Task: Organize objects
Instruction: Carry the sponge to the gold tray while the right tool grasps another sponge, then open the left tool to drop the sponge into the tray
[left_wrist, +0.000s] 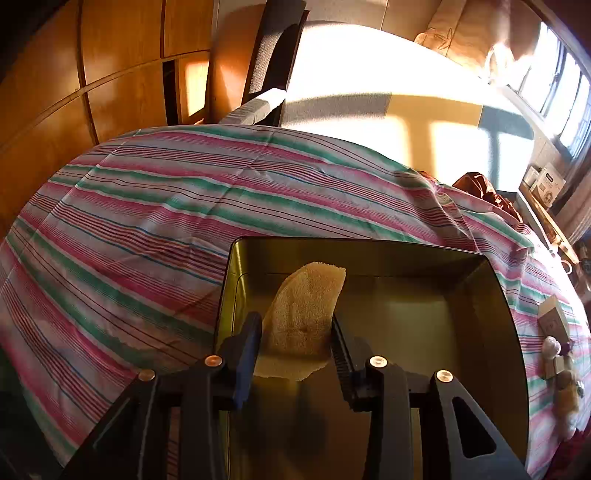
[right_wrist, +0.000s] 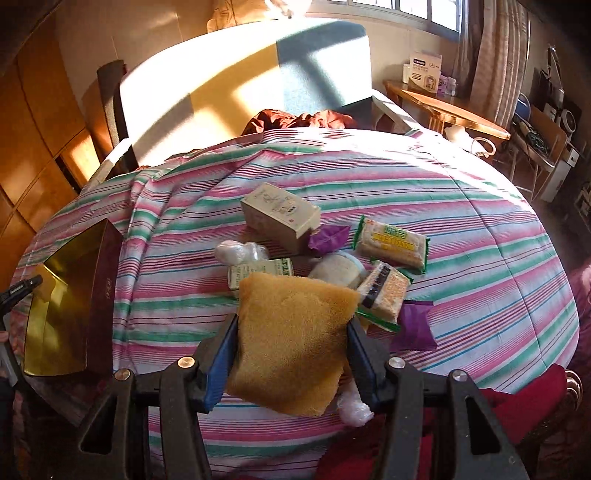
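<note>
The left tool (left_wrist: 295, 332) is gripping a sponge (left_wrist: 303, 314) over the gold box (left_wrist: 509, 332). The right tool (right_wrist: 291, 328) is clamping another sponge (right_wrist: 291, 332) above the bed (right_wrist: 480, 258), near a snack pack (right_wrist: 393, 245) reading "MEIDAN".

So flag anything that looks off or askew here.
The pale sponge in the left gripper is squeezed into a curl above the gold tray. The pile of snack packets and boxes lies jumbled, overlapping.
</note>
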